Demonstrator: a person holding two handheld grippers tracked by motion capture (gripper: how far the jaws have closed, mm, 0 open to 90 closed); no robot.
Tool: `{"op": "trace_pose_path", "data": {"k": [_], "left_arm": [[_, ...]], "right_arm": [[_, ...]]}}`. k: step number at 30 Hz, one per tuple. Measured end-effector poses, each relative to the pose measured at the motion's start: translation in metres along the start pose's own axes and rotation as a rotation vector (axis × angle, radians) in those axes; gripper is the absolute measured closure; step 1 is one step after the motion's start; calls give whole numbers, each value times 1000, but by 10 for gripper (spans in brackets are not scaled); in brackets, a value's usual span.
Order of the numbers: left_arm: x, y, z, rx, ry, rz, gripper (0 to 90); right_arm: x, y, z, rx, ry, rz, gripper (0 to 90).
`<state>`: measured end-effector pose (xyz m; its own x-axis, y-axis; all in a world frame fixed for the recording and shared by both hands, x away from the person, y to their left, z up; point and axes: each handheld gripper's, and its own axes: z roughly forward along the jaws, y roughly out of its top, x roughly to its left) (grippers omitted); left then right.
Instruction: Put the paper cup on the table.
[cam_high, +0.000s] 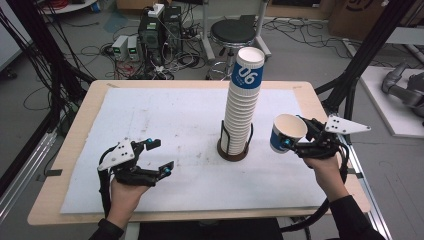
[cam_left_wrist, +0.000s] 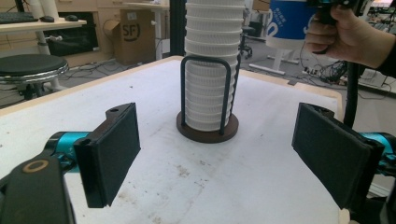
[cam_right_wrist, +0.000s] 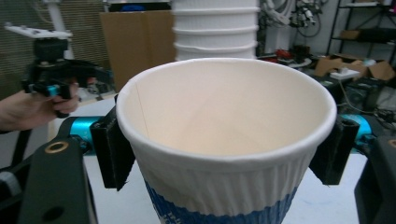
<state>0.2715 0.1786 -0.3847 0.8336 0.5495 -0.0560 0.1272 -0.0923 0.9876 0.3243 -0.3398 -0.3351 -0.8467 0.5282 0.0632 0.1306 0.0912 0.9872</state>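
Cup (cam_right_wrist: 224, 154) sits clamped between right tool (cam_high: 295, 142) pads — left tool (cam_high: 159, 157) gapes, holding nothing.

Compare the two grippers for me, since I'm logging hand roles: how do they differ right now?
The right gripper is shut on a paper cup, held off the table beside the cup stack; the left gripper holds nothing. The left gripper's jaws stand open and apart, the right gripper's press the cup's sides. Both have black jaws and a grey plate.

cup (cam_right_wrist: 224, 154): ribbed matt paper | holder (cam_left_wrist: 208, 128): dark wire, wooden base | table (cam_high: 75, 145): wood
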Motion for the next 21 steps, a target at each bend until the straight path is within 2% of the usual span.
{"op": "trace_pose_path", "data": {"k": [10, 13, 21], "left_arm": [[0, -1, 2, 5, -7, 3, 151], [0, -1, 3, 8, -7, 3, 151], [-1, -2, 3, 11, -11, 3, 151]], "right_arm": [[-28, -11, -2, 22, -84, 5, 232], [-34, -14, 0, 40, -104, 14, 231], [-45, -23, 11, 47, -160, 39, 232]]}}
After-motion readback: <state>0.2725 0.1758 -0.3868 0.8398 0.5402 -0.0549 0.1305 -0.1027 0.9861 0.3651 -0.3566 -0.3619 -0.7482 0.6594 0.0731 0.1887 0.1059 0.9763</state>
